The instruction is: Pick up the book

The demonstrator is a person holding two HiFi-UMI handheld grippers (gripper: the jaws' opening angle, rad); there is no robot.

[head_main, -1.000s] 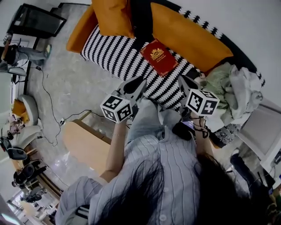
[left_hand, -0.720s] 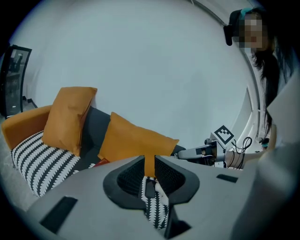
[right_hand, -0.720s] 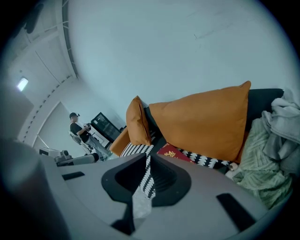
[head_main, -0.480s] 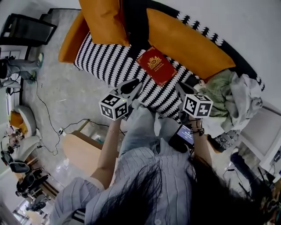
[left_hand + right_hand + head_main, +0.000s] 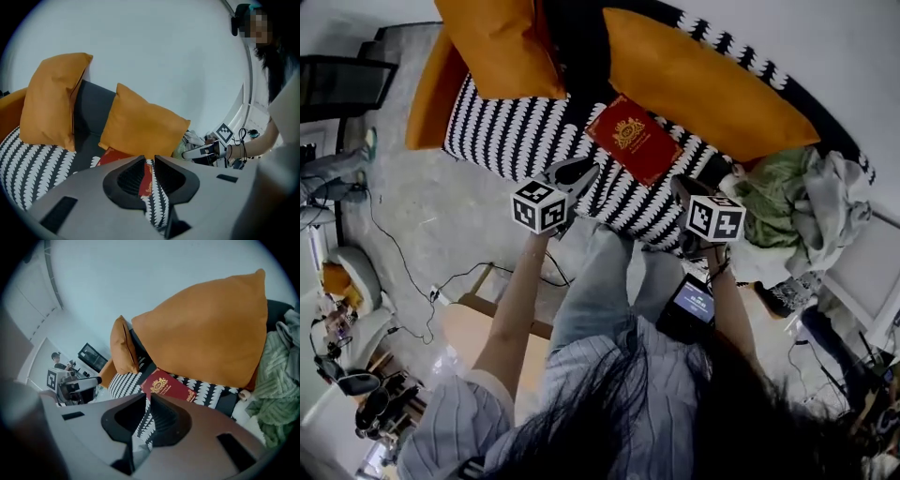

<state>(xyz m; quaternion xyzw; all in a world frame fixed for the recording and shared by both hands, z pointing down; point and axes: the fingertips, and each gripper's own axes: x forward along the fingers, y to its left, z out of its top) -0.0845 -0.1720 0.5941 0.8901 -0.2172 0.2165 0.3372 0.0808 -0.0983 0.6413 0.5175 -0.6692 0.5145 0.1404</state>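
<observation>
The book [image 5: 630, 139] lies flat on the sofa seat [image 5: 502, 131] near its back edge, right by the orange pillow [image 5: 703, 80]. Left hand-held gripper [image 5: 579, 172] & right hand-held gripper [image 5: 682, 190] hover by the seat's front edge w/ jaws pinched together, empty. Risk: unless opened first they'd only shove the book under the pillow; flat cover on soft seat gives little to grab.

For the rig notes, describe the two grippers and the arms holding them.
The left gripper and right gripper are grey shells with black ribbed pads. Each carries a white cube with black square markers. The person wears a pale striped shirt, and dark bands circle the right wrist.
</observation>
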